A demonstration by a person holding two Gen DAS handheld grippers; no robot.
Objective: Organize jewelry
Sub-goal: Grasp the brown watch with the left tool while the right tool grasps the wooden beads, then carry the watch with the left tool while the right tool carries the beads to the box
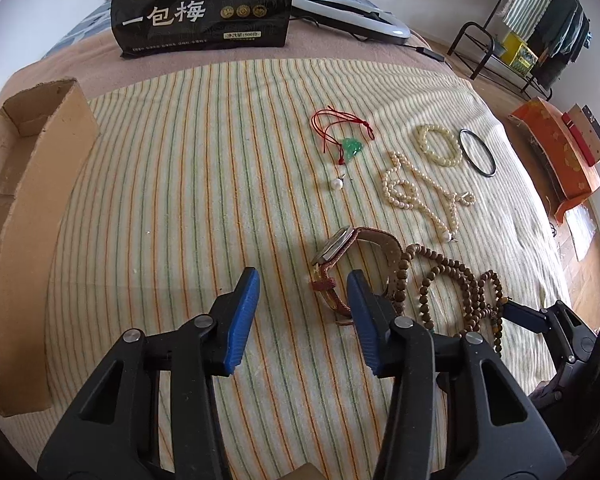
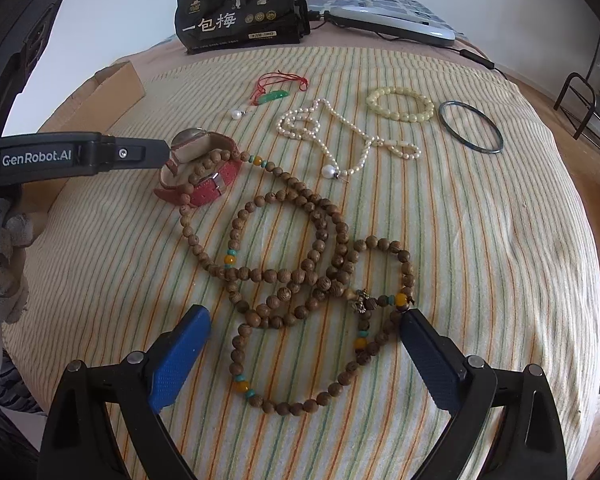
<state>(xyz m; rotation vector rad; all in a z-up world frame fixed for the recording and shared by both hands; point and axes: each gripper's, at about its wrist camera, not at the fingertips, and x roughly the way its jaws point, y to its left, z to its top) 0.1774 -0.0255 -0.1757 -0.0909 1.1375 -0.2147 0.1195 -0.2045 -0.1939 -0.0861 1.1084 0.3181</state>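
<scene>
Jewelry lies on a striped cloth (image 1: 180,200). A red-strapped watch (image 1: 342,258) (image 2: 204,168) lies just ahead of my open left gripper (image 1: 304,284), its strap by the right finger. A long wooden bead necklace (image 2: 296,272) (image 1: 456,292) sprawls in front of my open right gripper (image 2: 304,328), with loops between the fingers. Farther off lie a pearl necklace (image 2: 340,136), a pale bead bracelet (image 2: 400,104), a dark bangle (image 2: 472,128), a green pendant on red cord (image 2: 276,94) and a single pearl (image 2: 236,114).
An open cardboard box (image 1: 28,208) stands at the cloth's left edge. A black snack bag (image 1: 204,4) and a white device (image 1: 348,12) sit at the back. An orange box (image 1: 556,152) and a clothes rack (image 1: 540,40) stand on the floor to the right.
</scene>
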